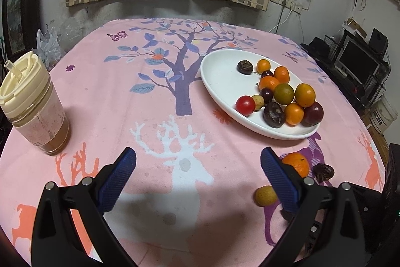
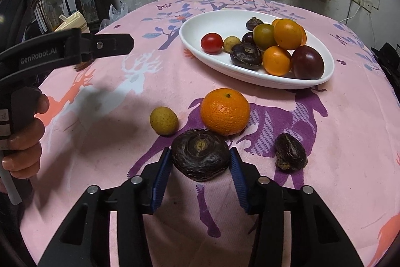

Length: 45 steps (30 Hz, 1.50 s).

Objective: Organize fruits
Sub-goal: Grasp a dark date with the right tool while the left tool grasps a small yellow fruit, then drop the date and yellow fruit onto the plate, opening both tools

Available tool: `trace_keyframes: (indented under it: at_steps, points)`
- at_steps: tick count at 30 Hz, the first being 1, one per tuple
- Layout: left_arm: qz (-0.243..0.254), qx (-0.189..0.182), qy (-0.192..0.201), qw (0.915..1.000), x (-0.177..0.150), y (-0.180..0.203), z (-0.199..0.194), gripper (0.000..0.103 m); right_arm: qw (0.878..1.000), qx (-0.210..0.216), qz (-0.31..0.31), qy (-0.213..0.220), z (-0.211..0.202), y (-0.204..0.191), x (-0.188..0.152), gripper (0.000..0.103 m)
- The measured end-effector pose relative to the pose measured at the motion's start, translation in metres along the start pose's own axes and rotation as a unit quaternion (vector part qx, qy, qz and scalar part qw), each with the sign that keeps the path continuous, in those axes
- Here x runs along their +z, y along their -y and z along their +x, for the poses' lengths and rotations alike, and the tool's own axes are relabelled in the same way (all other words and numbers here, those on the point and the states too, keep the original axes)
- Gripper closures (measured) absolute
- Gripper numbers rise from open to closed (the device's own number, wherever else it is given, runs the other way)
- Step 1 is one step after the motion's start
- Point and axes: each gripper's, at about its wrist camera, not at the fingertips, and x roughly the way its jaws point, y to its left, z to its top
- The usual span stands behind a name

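Observation:
A large dark water chestnut [image 2: 201, 154] lies on the pink cloth. My right gripper [image 2: 200, 158] has its blue pads against both sides of it. Just beyond sit a mandarin orange [image 2: 225, 111], a small yellow fruit [image 2: 163, 120] and a smaller dark chestnut [image 2: 290, 152]. The white oval plate [image 2: 200, 26] behind them holds several oranges, dark fruits and a red tomato [image 2: 211, 42]. My left gripper [image 1: 198, 154] hovers open over the white deer print with nothing between its fingers. The orange [image 1: 297, 163] and yellow fruit [image 1: 265, 195] lie to its right, and the plate [image 1: 220, 81] is further back.
A lidded drink cup [image 1: 32, 101] stands at the table's left edge, with plastic bags [image 1: 48, 43] behind it. A hand [image 2: 25, 142] holds the left gripper's handle at the left of the right wrist view. Shelves and a monitor [image 1: 357, 61] stand past the table's right side.

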Motion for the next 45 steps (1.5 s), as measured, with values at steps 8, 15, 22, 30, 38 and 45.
trace_keyframes:
  at_steps: [8, 15, 22, 30, 38, 45]
  points:
    - [0.031, -0.024, -0.025, 0.9989, -0.007, 0.007, 0.005, 0.005, 0.997, 0.063, 0.03, 0.021, -0.02, 0.01, 0.001, 0.057]
    - [0.145, -0.069, -0.027, 0.9867, -0.039, 0.053, -0.002, 0.027, 0.987, 0.074, 0.118, 0.086, -0.054, 0.048, 0.001, 0.057]
    - [0.181, -0.08, -0.05, 0.979, -0.052, 0.074, 0.012, 0.048, 0.984, 0.071, 0.138, 0.085, -0.055, 0.056, 0.002, 0.057]
    - [0.167, -0.085, -0.066, 0.9801, -0.052, 0.073, 0.024, 0.058, 0.985, 0.074, 0.132, 0.081, -0.056, 0.053, -0.001, 0.057]
    - [0.181, -0.081, -0.07, 0.9777, -0.056, 0.08, 0.028, 0.068, 0.985, 0.072, 0.135, 0.079, -0.054, 0.055, -0.001, 0.057]
    - [0.163, -0.078, -0.073, 0.9809, -0.052, 0.074, 0.029, 0.074, 0.986, 0.066, 0.133, 0.075, -0.051, 0.055, -0.001, 0.057]
